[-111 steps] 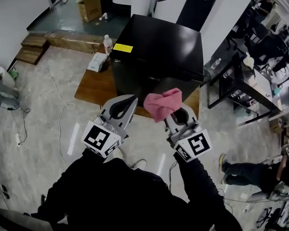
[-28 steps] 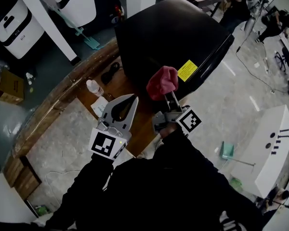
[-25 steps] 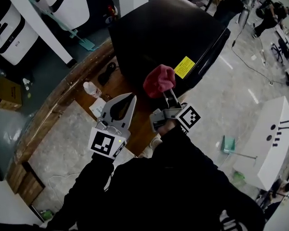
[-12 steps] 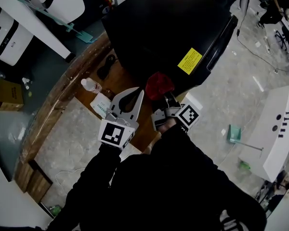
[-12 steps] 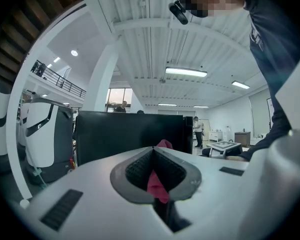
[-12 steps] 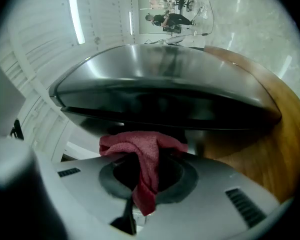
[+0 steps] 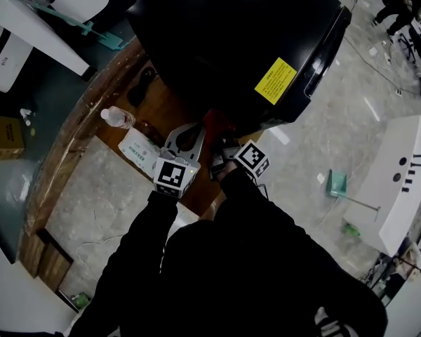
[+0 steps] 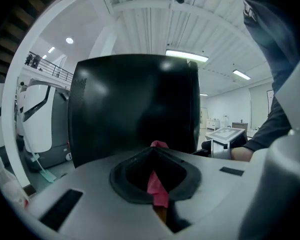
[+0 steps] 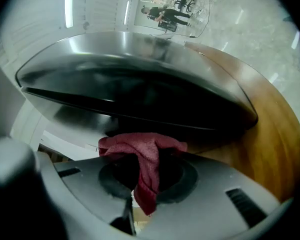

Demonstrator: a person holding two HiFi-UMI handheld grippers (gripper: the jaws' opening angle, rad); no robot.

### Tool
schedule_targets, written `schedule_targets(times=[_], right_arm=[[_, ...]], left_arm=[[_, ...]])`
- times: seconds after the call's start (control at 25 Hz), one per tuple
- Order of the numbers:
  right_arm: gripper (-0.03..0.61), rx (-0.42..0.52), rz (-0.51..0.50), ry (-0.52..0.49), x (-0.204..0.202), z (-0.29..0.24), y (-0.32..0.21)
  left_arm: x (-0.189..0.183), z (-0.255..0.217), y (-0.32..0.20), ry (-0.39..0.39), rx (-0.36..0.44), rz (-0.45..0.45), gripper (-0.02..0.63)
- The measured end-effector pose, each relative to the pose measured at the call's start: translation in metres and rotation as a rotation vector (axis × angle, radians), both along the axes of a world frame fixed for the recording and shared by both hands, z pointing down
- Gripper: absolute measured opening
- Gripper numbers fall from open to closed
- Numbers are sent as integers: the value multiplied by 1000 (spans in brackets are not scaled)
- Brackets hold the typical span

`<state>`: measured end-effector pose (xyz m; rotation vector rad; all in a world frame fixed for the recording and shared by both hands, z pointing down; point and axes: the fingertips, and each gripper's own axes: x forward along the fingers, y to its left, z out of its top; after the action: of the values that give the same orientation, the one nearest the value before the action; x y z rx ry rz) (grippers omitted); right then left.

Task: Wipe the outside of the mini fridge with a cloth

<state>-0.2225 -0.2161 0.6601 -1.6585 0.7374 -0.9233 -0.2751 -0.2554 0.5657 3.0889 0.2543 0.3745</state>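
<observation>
— Which step is this?
— Wiping, I'd judge. The right gripper clamps the bunched pink-red cloth close against the mini fridge, at twelve o'clock on its wooden platform.
— And the left gripper?
— Its jaws are together. A pink sliver shows in the gap; whether it's nipped, I can't tell.
— Next?
— Press, then sweep the glossy black side toward the yellow label at one o'clock.

Bottle beside packet on wooden platform
</observation>
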Motion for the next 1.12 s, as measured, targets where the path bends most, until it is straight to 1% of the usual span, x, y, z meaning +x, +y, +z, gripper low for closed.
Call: schedule_targets(times=[0.2,0.32,0.48,0.6,0.68,0.76,0.84,1.0,1.12], right_arm=[[58,-87,8,-65,3,64,-2],[59,-131,5,-100,2,95,-3],[60,-178,-3,-119,1,124,-4],[61,-254,-11,-111,4,140,-1],[60,-311,-21,-92,4,141,-3],[58,-338,-52,-58,-2,130,-9],[58,-328,-103,4,-11,106,-15],[58,-234,-229,185,-43,25,-43],[58,-147,-281,317,-63,-47,-64]], left_arm=[[4,67,-12,-97,-7,-16,5],[-1,89,-19,-139,-17,-44,5],[-11,97,-23,-149,-32,-71,5],[-16,91,-24,-140,-47,-92,5],[-21,77,-28,-116,-50,-123,5],[-29,59,-34,-84,-54,-151,5],[-36,39,-40,-43,-57,-173,5],[-53,-6,-55,8,-80,-196,5],[-66,-41,-71,51,-87,-224,5]])
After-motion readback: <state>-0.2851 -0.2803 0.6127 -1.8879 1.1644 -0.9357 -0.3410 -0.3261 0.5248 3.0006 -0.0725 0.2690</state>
